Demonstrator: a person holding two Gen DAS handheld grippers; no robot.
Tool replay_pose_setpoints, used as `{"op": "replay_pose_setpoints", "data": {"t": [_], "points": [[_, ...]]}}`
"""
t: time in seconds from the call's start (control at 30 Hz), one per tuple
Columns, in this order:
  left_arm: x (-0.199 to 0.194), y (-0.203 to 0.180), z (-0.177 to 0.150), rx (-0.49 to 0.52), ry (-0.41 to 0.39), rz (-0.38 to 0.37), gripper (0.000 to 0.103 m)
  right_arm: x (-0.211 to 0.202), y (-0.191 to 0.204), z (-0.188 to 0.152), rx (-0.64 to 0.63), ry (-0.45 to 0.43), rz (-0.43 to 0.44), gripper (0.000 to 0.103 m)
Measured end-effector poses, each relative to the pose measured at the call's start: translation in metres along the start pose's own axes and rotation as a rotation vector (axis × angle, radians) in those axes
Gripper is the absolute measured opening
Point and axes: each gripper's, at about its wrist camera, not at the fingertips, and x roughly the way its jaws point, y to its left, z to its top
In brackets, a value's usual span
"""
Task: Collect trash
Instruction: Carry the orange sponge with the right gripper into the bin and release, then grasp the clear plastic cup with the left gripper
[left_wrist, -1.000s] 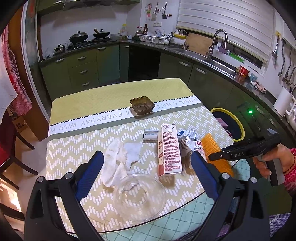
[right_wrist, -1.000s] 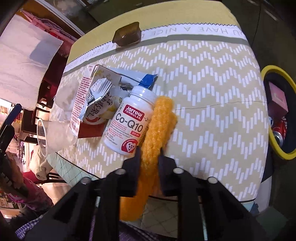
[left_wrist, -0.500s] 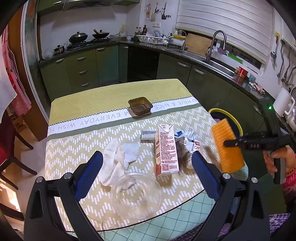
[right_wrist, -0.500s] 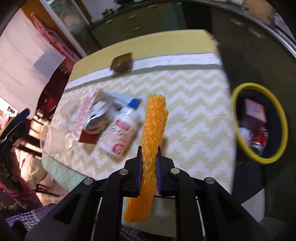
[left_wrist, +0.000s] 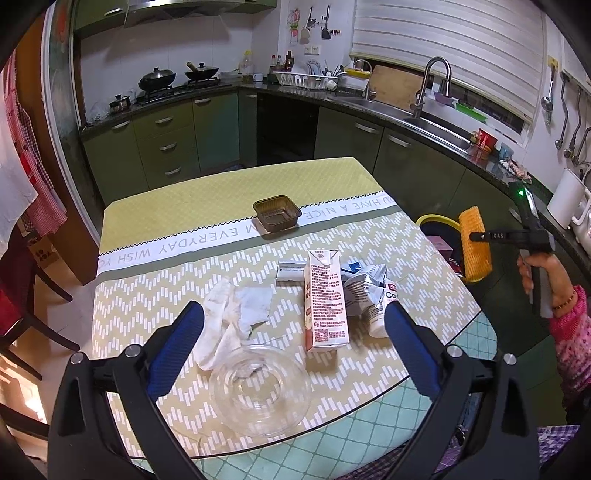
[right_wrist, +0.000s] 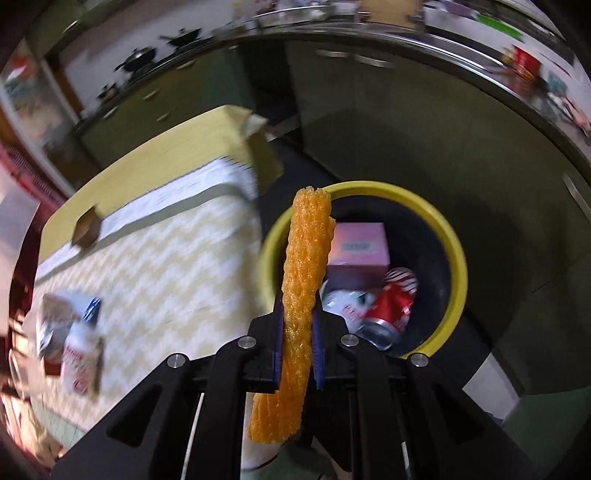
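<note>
My right gripper (right_wrist: 298, 314) is shut on an orange foam net sleeve (right_wrist: 304, 280) and holds it in the air at the near rim of the yellow-rimmed trash bin (right_wrist: 456, 254). The left wrist view shows the sleeve (left_wrist: 474, 245) off the table's right edge, in front of the bin (left_wrist: 434, 220). My left gripper (left_wrist: 293, 332) is open and empty above the near table edge. On the table lie a milk carton (left_wrist: 325, 301), crumpled tissue (left_wrist: 236, 317), a white supplement bottle (left_wrist: 380, 314), crumpled wrappers (left_wrist: 360, 286) and a clear plastic bowl (left_wrist: 260, 387).
The bin holds a pink box (right_wrist: 358, 245) and red cans (right_wrist: 388, 310). A brown plastic tray (left_wrist: 277, 213) sits at mid table. A small grey box (left_wrist: 291, 271) lies behind the carton. Dark chairs (left_wrist: 22, 295) stand left of the table, kitchen counters behind and to the right.
My right gripper lifted the orange sleeve off the table and swung it right, from beside the bottle to the bin's rim. The left gripper stayed open and nearly still.
</note>
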Motion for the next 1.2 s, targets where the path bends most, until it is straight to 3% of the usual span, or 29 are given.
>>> {"op": "replay_pose_setpoints", "data": {"t": [0.33, 0.43, 0.5, 0.73, 0.93, 1.2], "points": [[0.007, -0.001, 0.0, -0.003, 0.023, 0.02, 0.094, 0.041, -0.058, 0.027, 0.085, -0.035, -0.118, 0.013], [0.009, 0.002, 0.0, -0.014, 0.028, 0.023, 0.094, 0.055, -0.071, 0.033, 0.103, -0.027, -0.135, 0.023], [0.009, 0.002, -0.001, -0.021, 0.029, 0.02, 0.094, 0.06, -0.076, 0.035, 0.118, -0.027, -0.151, 0.036], [0.013, 0.004, -0.007, -0.035, 0.043, 0.015, 0.094, 0.035, -0.071, 0.024, 0.125, -0.086, -0.157, 0.045], [0.011, 0.004, -0.017, -0.028, 0.025, 0.011, 0.096, -0.014, -0.043, -0.013, 0.114, -0.168, -0.06, 0.052], [0.01, -0.004, -0.042, 0.038, -0.004, 0.075, 0.096, -0.047, 0.006, -0.057, 0.077, -0.21, 0.087, 0.053]]}}
